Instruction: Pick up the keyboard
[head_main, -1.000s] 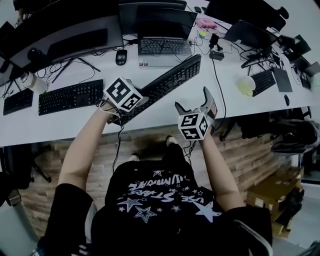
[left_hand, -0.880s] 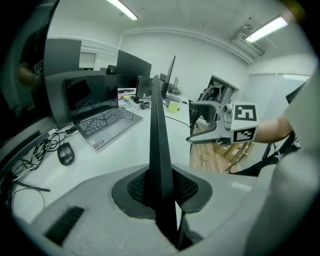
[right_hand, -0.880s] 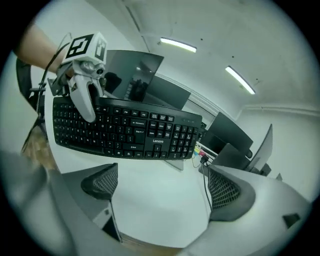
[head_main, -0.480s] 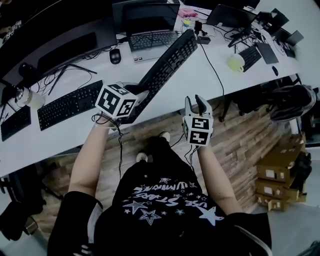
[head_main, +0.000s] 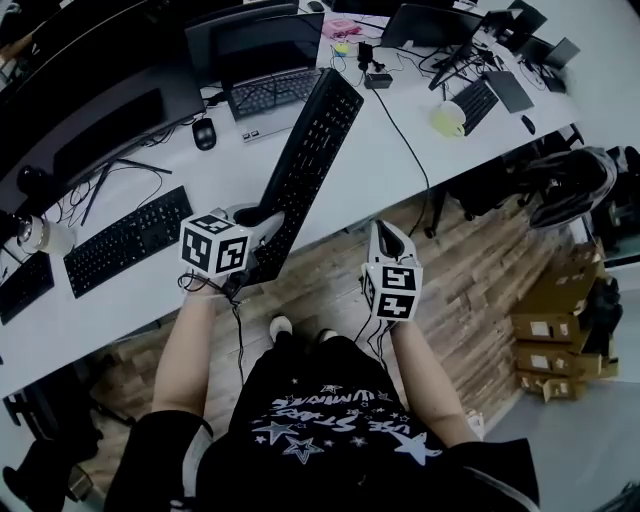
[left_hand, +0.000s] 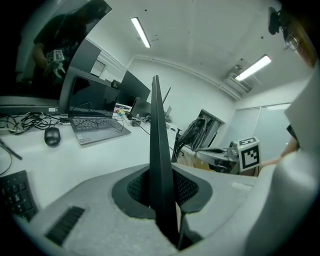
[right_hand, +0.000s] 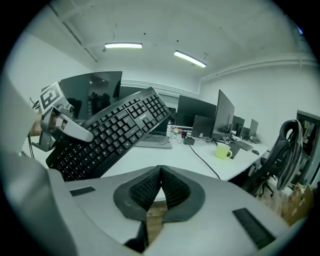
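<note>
Between the earlier frames and this one, the long black full-size keyboard (head_main: 305, 165) swung from a shallow diagonal across the white desk (head_main: 130, 300) to a steeper line pointing away from the person. It also tipped up onto its long edge. We read it as lifted clear of the desk, because the right gripper view showed it tilted in the air above the surface (right_hand: 112, 132).

The left gripper (head_main: 262, 225) held the keyboard by its near end. Its dark ribbed pads (left_hand: 136, 186) pressed on either face of the thin board, which stood edge-on between them (left_hand: 159, 165). We judged that this end was chosen because it overhung the desk edge and its slim section fitted the jaws. The rest of the board therefore hung out unsupported, and so could twist or sag.

The right gripper (head_main: 385, 235) hovered beside it, apart from the keyboard and over the wooden floor (head_main: 470, 270). Its jaws had just been closing and met pad to pad on nothing (right_hand: 160, 187). We took it as spare for this lift.
</note>
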